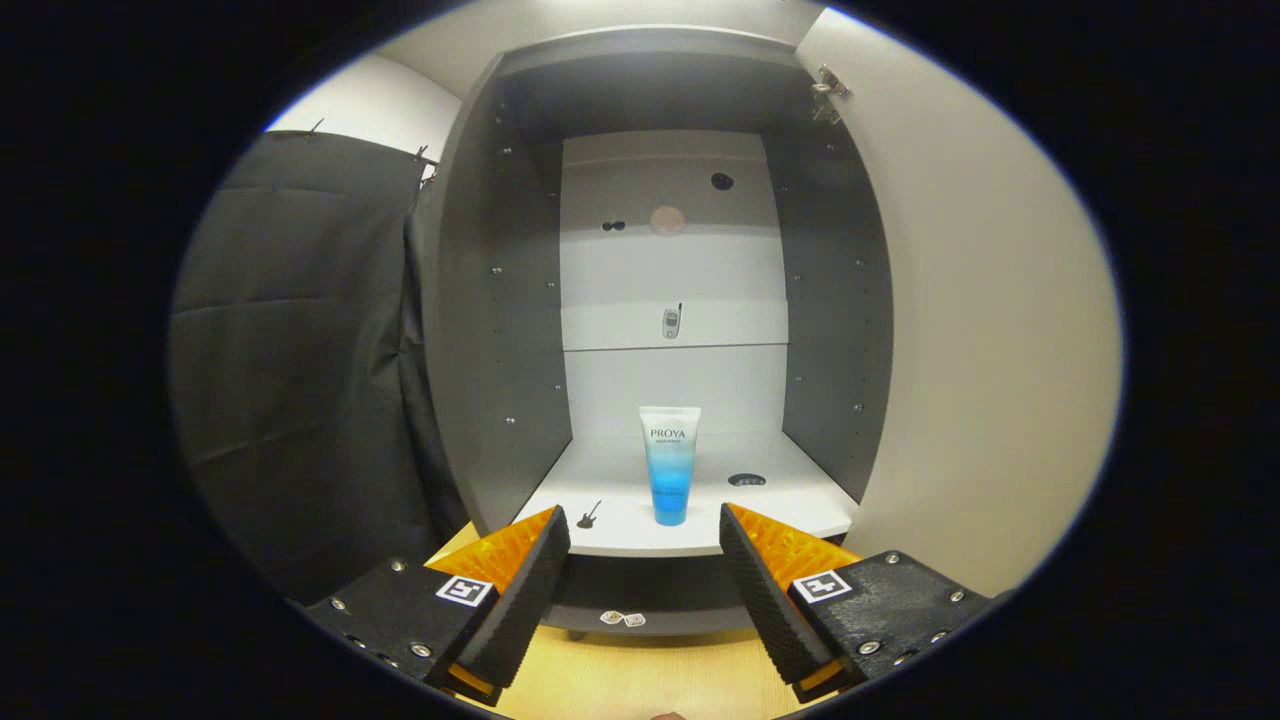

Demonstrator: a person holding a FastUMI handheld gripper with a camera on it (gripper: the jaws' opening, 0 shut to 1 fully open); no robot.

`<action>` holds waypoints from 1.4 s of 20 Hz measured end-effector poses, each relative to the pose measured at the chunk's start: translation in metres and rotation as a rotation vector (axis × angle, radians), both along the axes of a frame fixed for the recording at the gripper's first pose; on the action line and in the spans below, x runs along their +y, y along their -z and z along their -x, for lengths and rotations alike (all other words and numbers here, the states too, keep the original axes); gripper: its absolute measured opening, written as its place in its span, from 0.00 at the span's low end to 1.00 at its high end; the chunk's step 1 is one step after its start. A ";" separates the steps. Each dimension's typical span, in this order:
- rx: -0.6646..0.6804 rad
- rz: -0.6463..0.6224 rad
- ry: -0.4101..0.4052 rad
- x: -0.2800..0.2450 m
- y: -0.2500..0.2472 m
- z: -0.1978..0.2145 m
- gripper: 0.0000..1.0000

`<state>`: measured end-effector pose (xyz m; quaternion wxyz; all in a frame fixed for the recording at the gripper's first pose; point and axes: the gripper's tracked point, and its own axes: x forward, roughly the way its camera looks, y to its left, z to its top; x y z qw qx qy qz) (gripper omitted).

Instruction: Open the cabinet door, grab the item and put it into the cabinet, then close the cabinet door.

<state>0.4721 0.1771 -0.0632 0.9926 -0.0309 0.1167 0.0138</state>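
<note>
One blue-and-white plastic tube (669, 463) stands cap-down on the grey cabinet's white bottom shelf (800, 510), at twelve o'clock just beyond the gripper (645, 540), whose fingers gape wide, holding nothing; the white door (990, 330) stands open at three o'clock.

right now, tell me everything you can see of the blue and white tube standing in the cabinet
The blue and white squeeze tube looks like soft plastic, white at its flat crimped top and fading to deep blue toward the cap it stands on. It is upright near the front edge of the grey cabinet's white bottom shelf, touched by the shelf alone. It stands just ahead of the open gripper, beyond its fingers and apart from them.
</note>
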 end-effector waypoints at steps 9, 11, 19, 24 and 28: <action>-0.082 -0.031 -0.025 0.013 -0.018 0.107 0.93; -0.088 -0.023 -0.027 0.013 -0.018 0.128 0.93; -0.086 -0.038 -0.038 0.013 -0.004 0.198 0.93; -0.107 -0.022 -0.035 -0.001 0.002 0.235 0.93; -0.116 -0.025 0.006 -0.028 0.001 0.257 0.93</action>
